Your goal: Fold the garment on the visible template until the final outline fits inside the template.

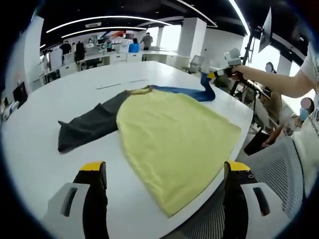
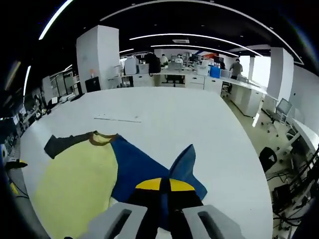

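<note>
While my right gripper [image 2: 160, 195] pinches the blue sleeve [image 2: 182, 167] low in its view, jaws closed, I'd carry it across the yellow shirt [image 1: 174, 132] at frame centre on the white table [image 1: 45, 154]; left gripper [image 1: 167, 172] waits, jaws apart.

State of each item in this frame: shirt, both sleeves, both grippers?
Shirt: spread flat on the table, unfolded, hem hanging over the edge.
Grey sleeve: lying flat, stretched outward.
Blue sleeve: tip lifted off the table.
Right gripper: shut on the blue sleeve.
Left gripper: open, empty.
</note>
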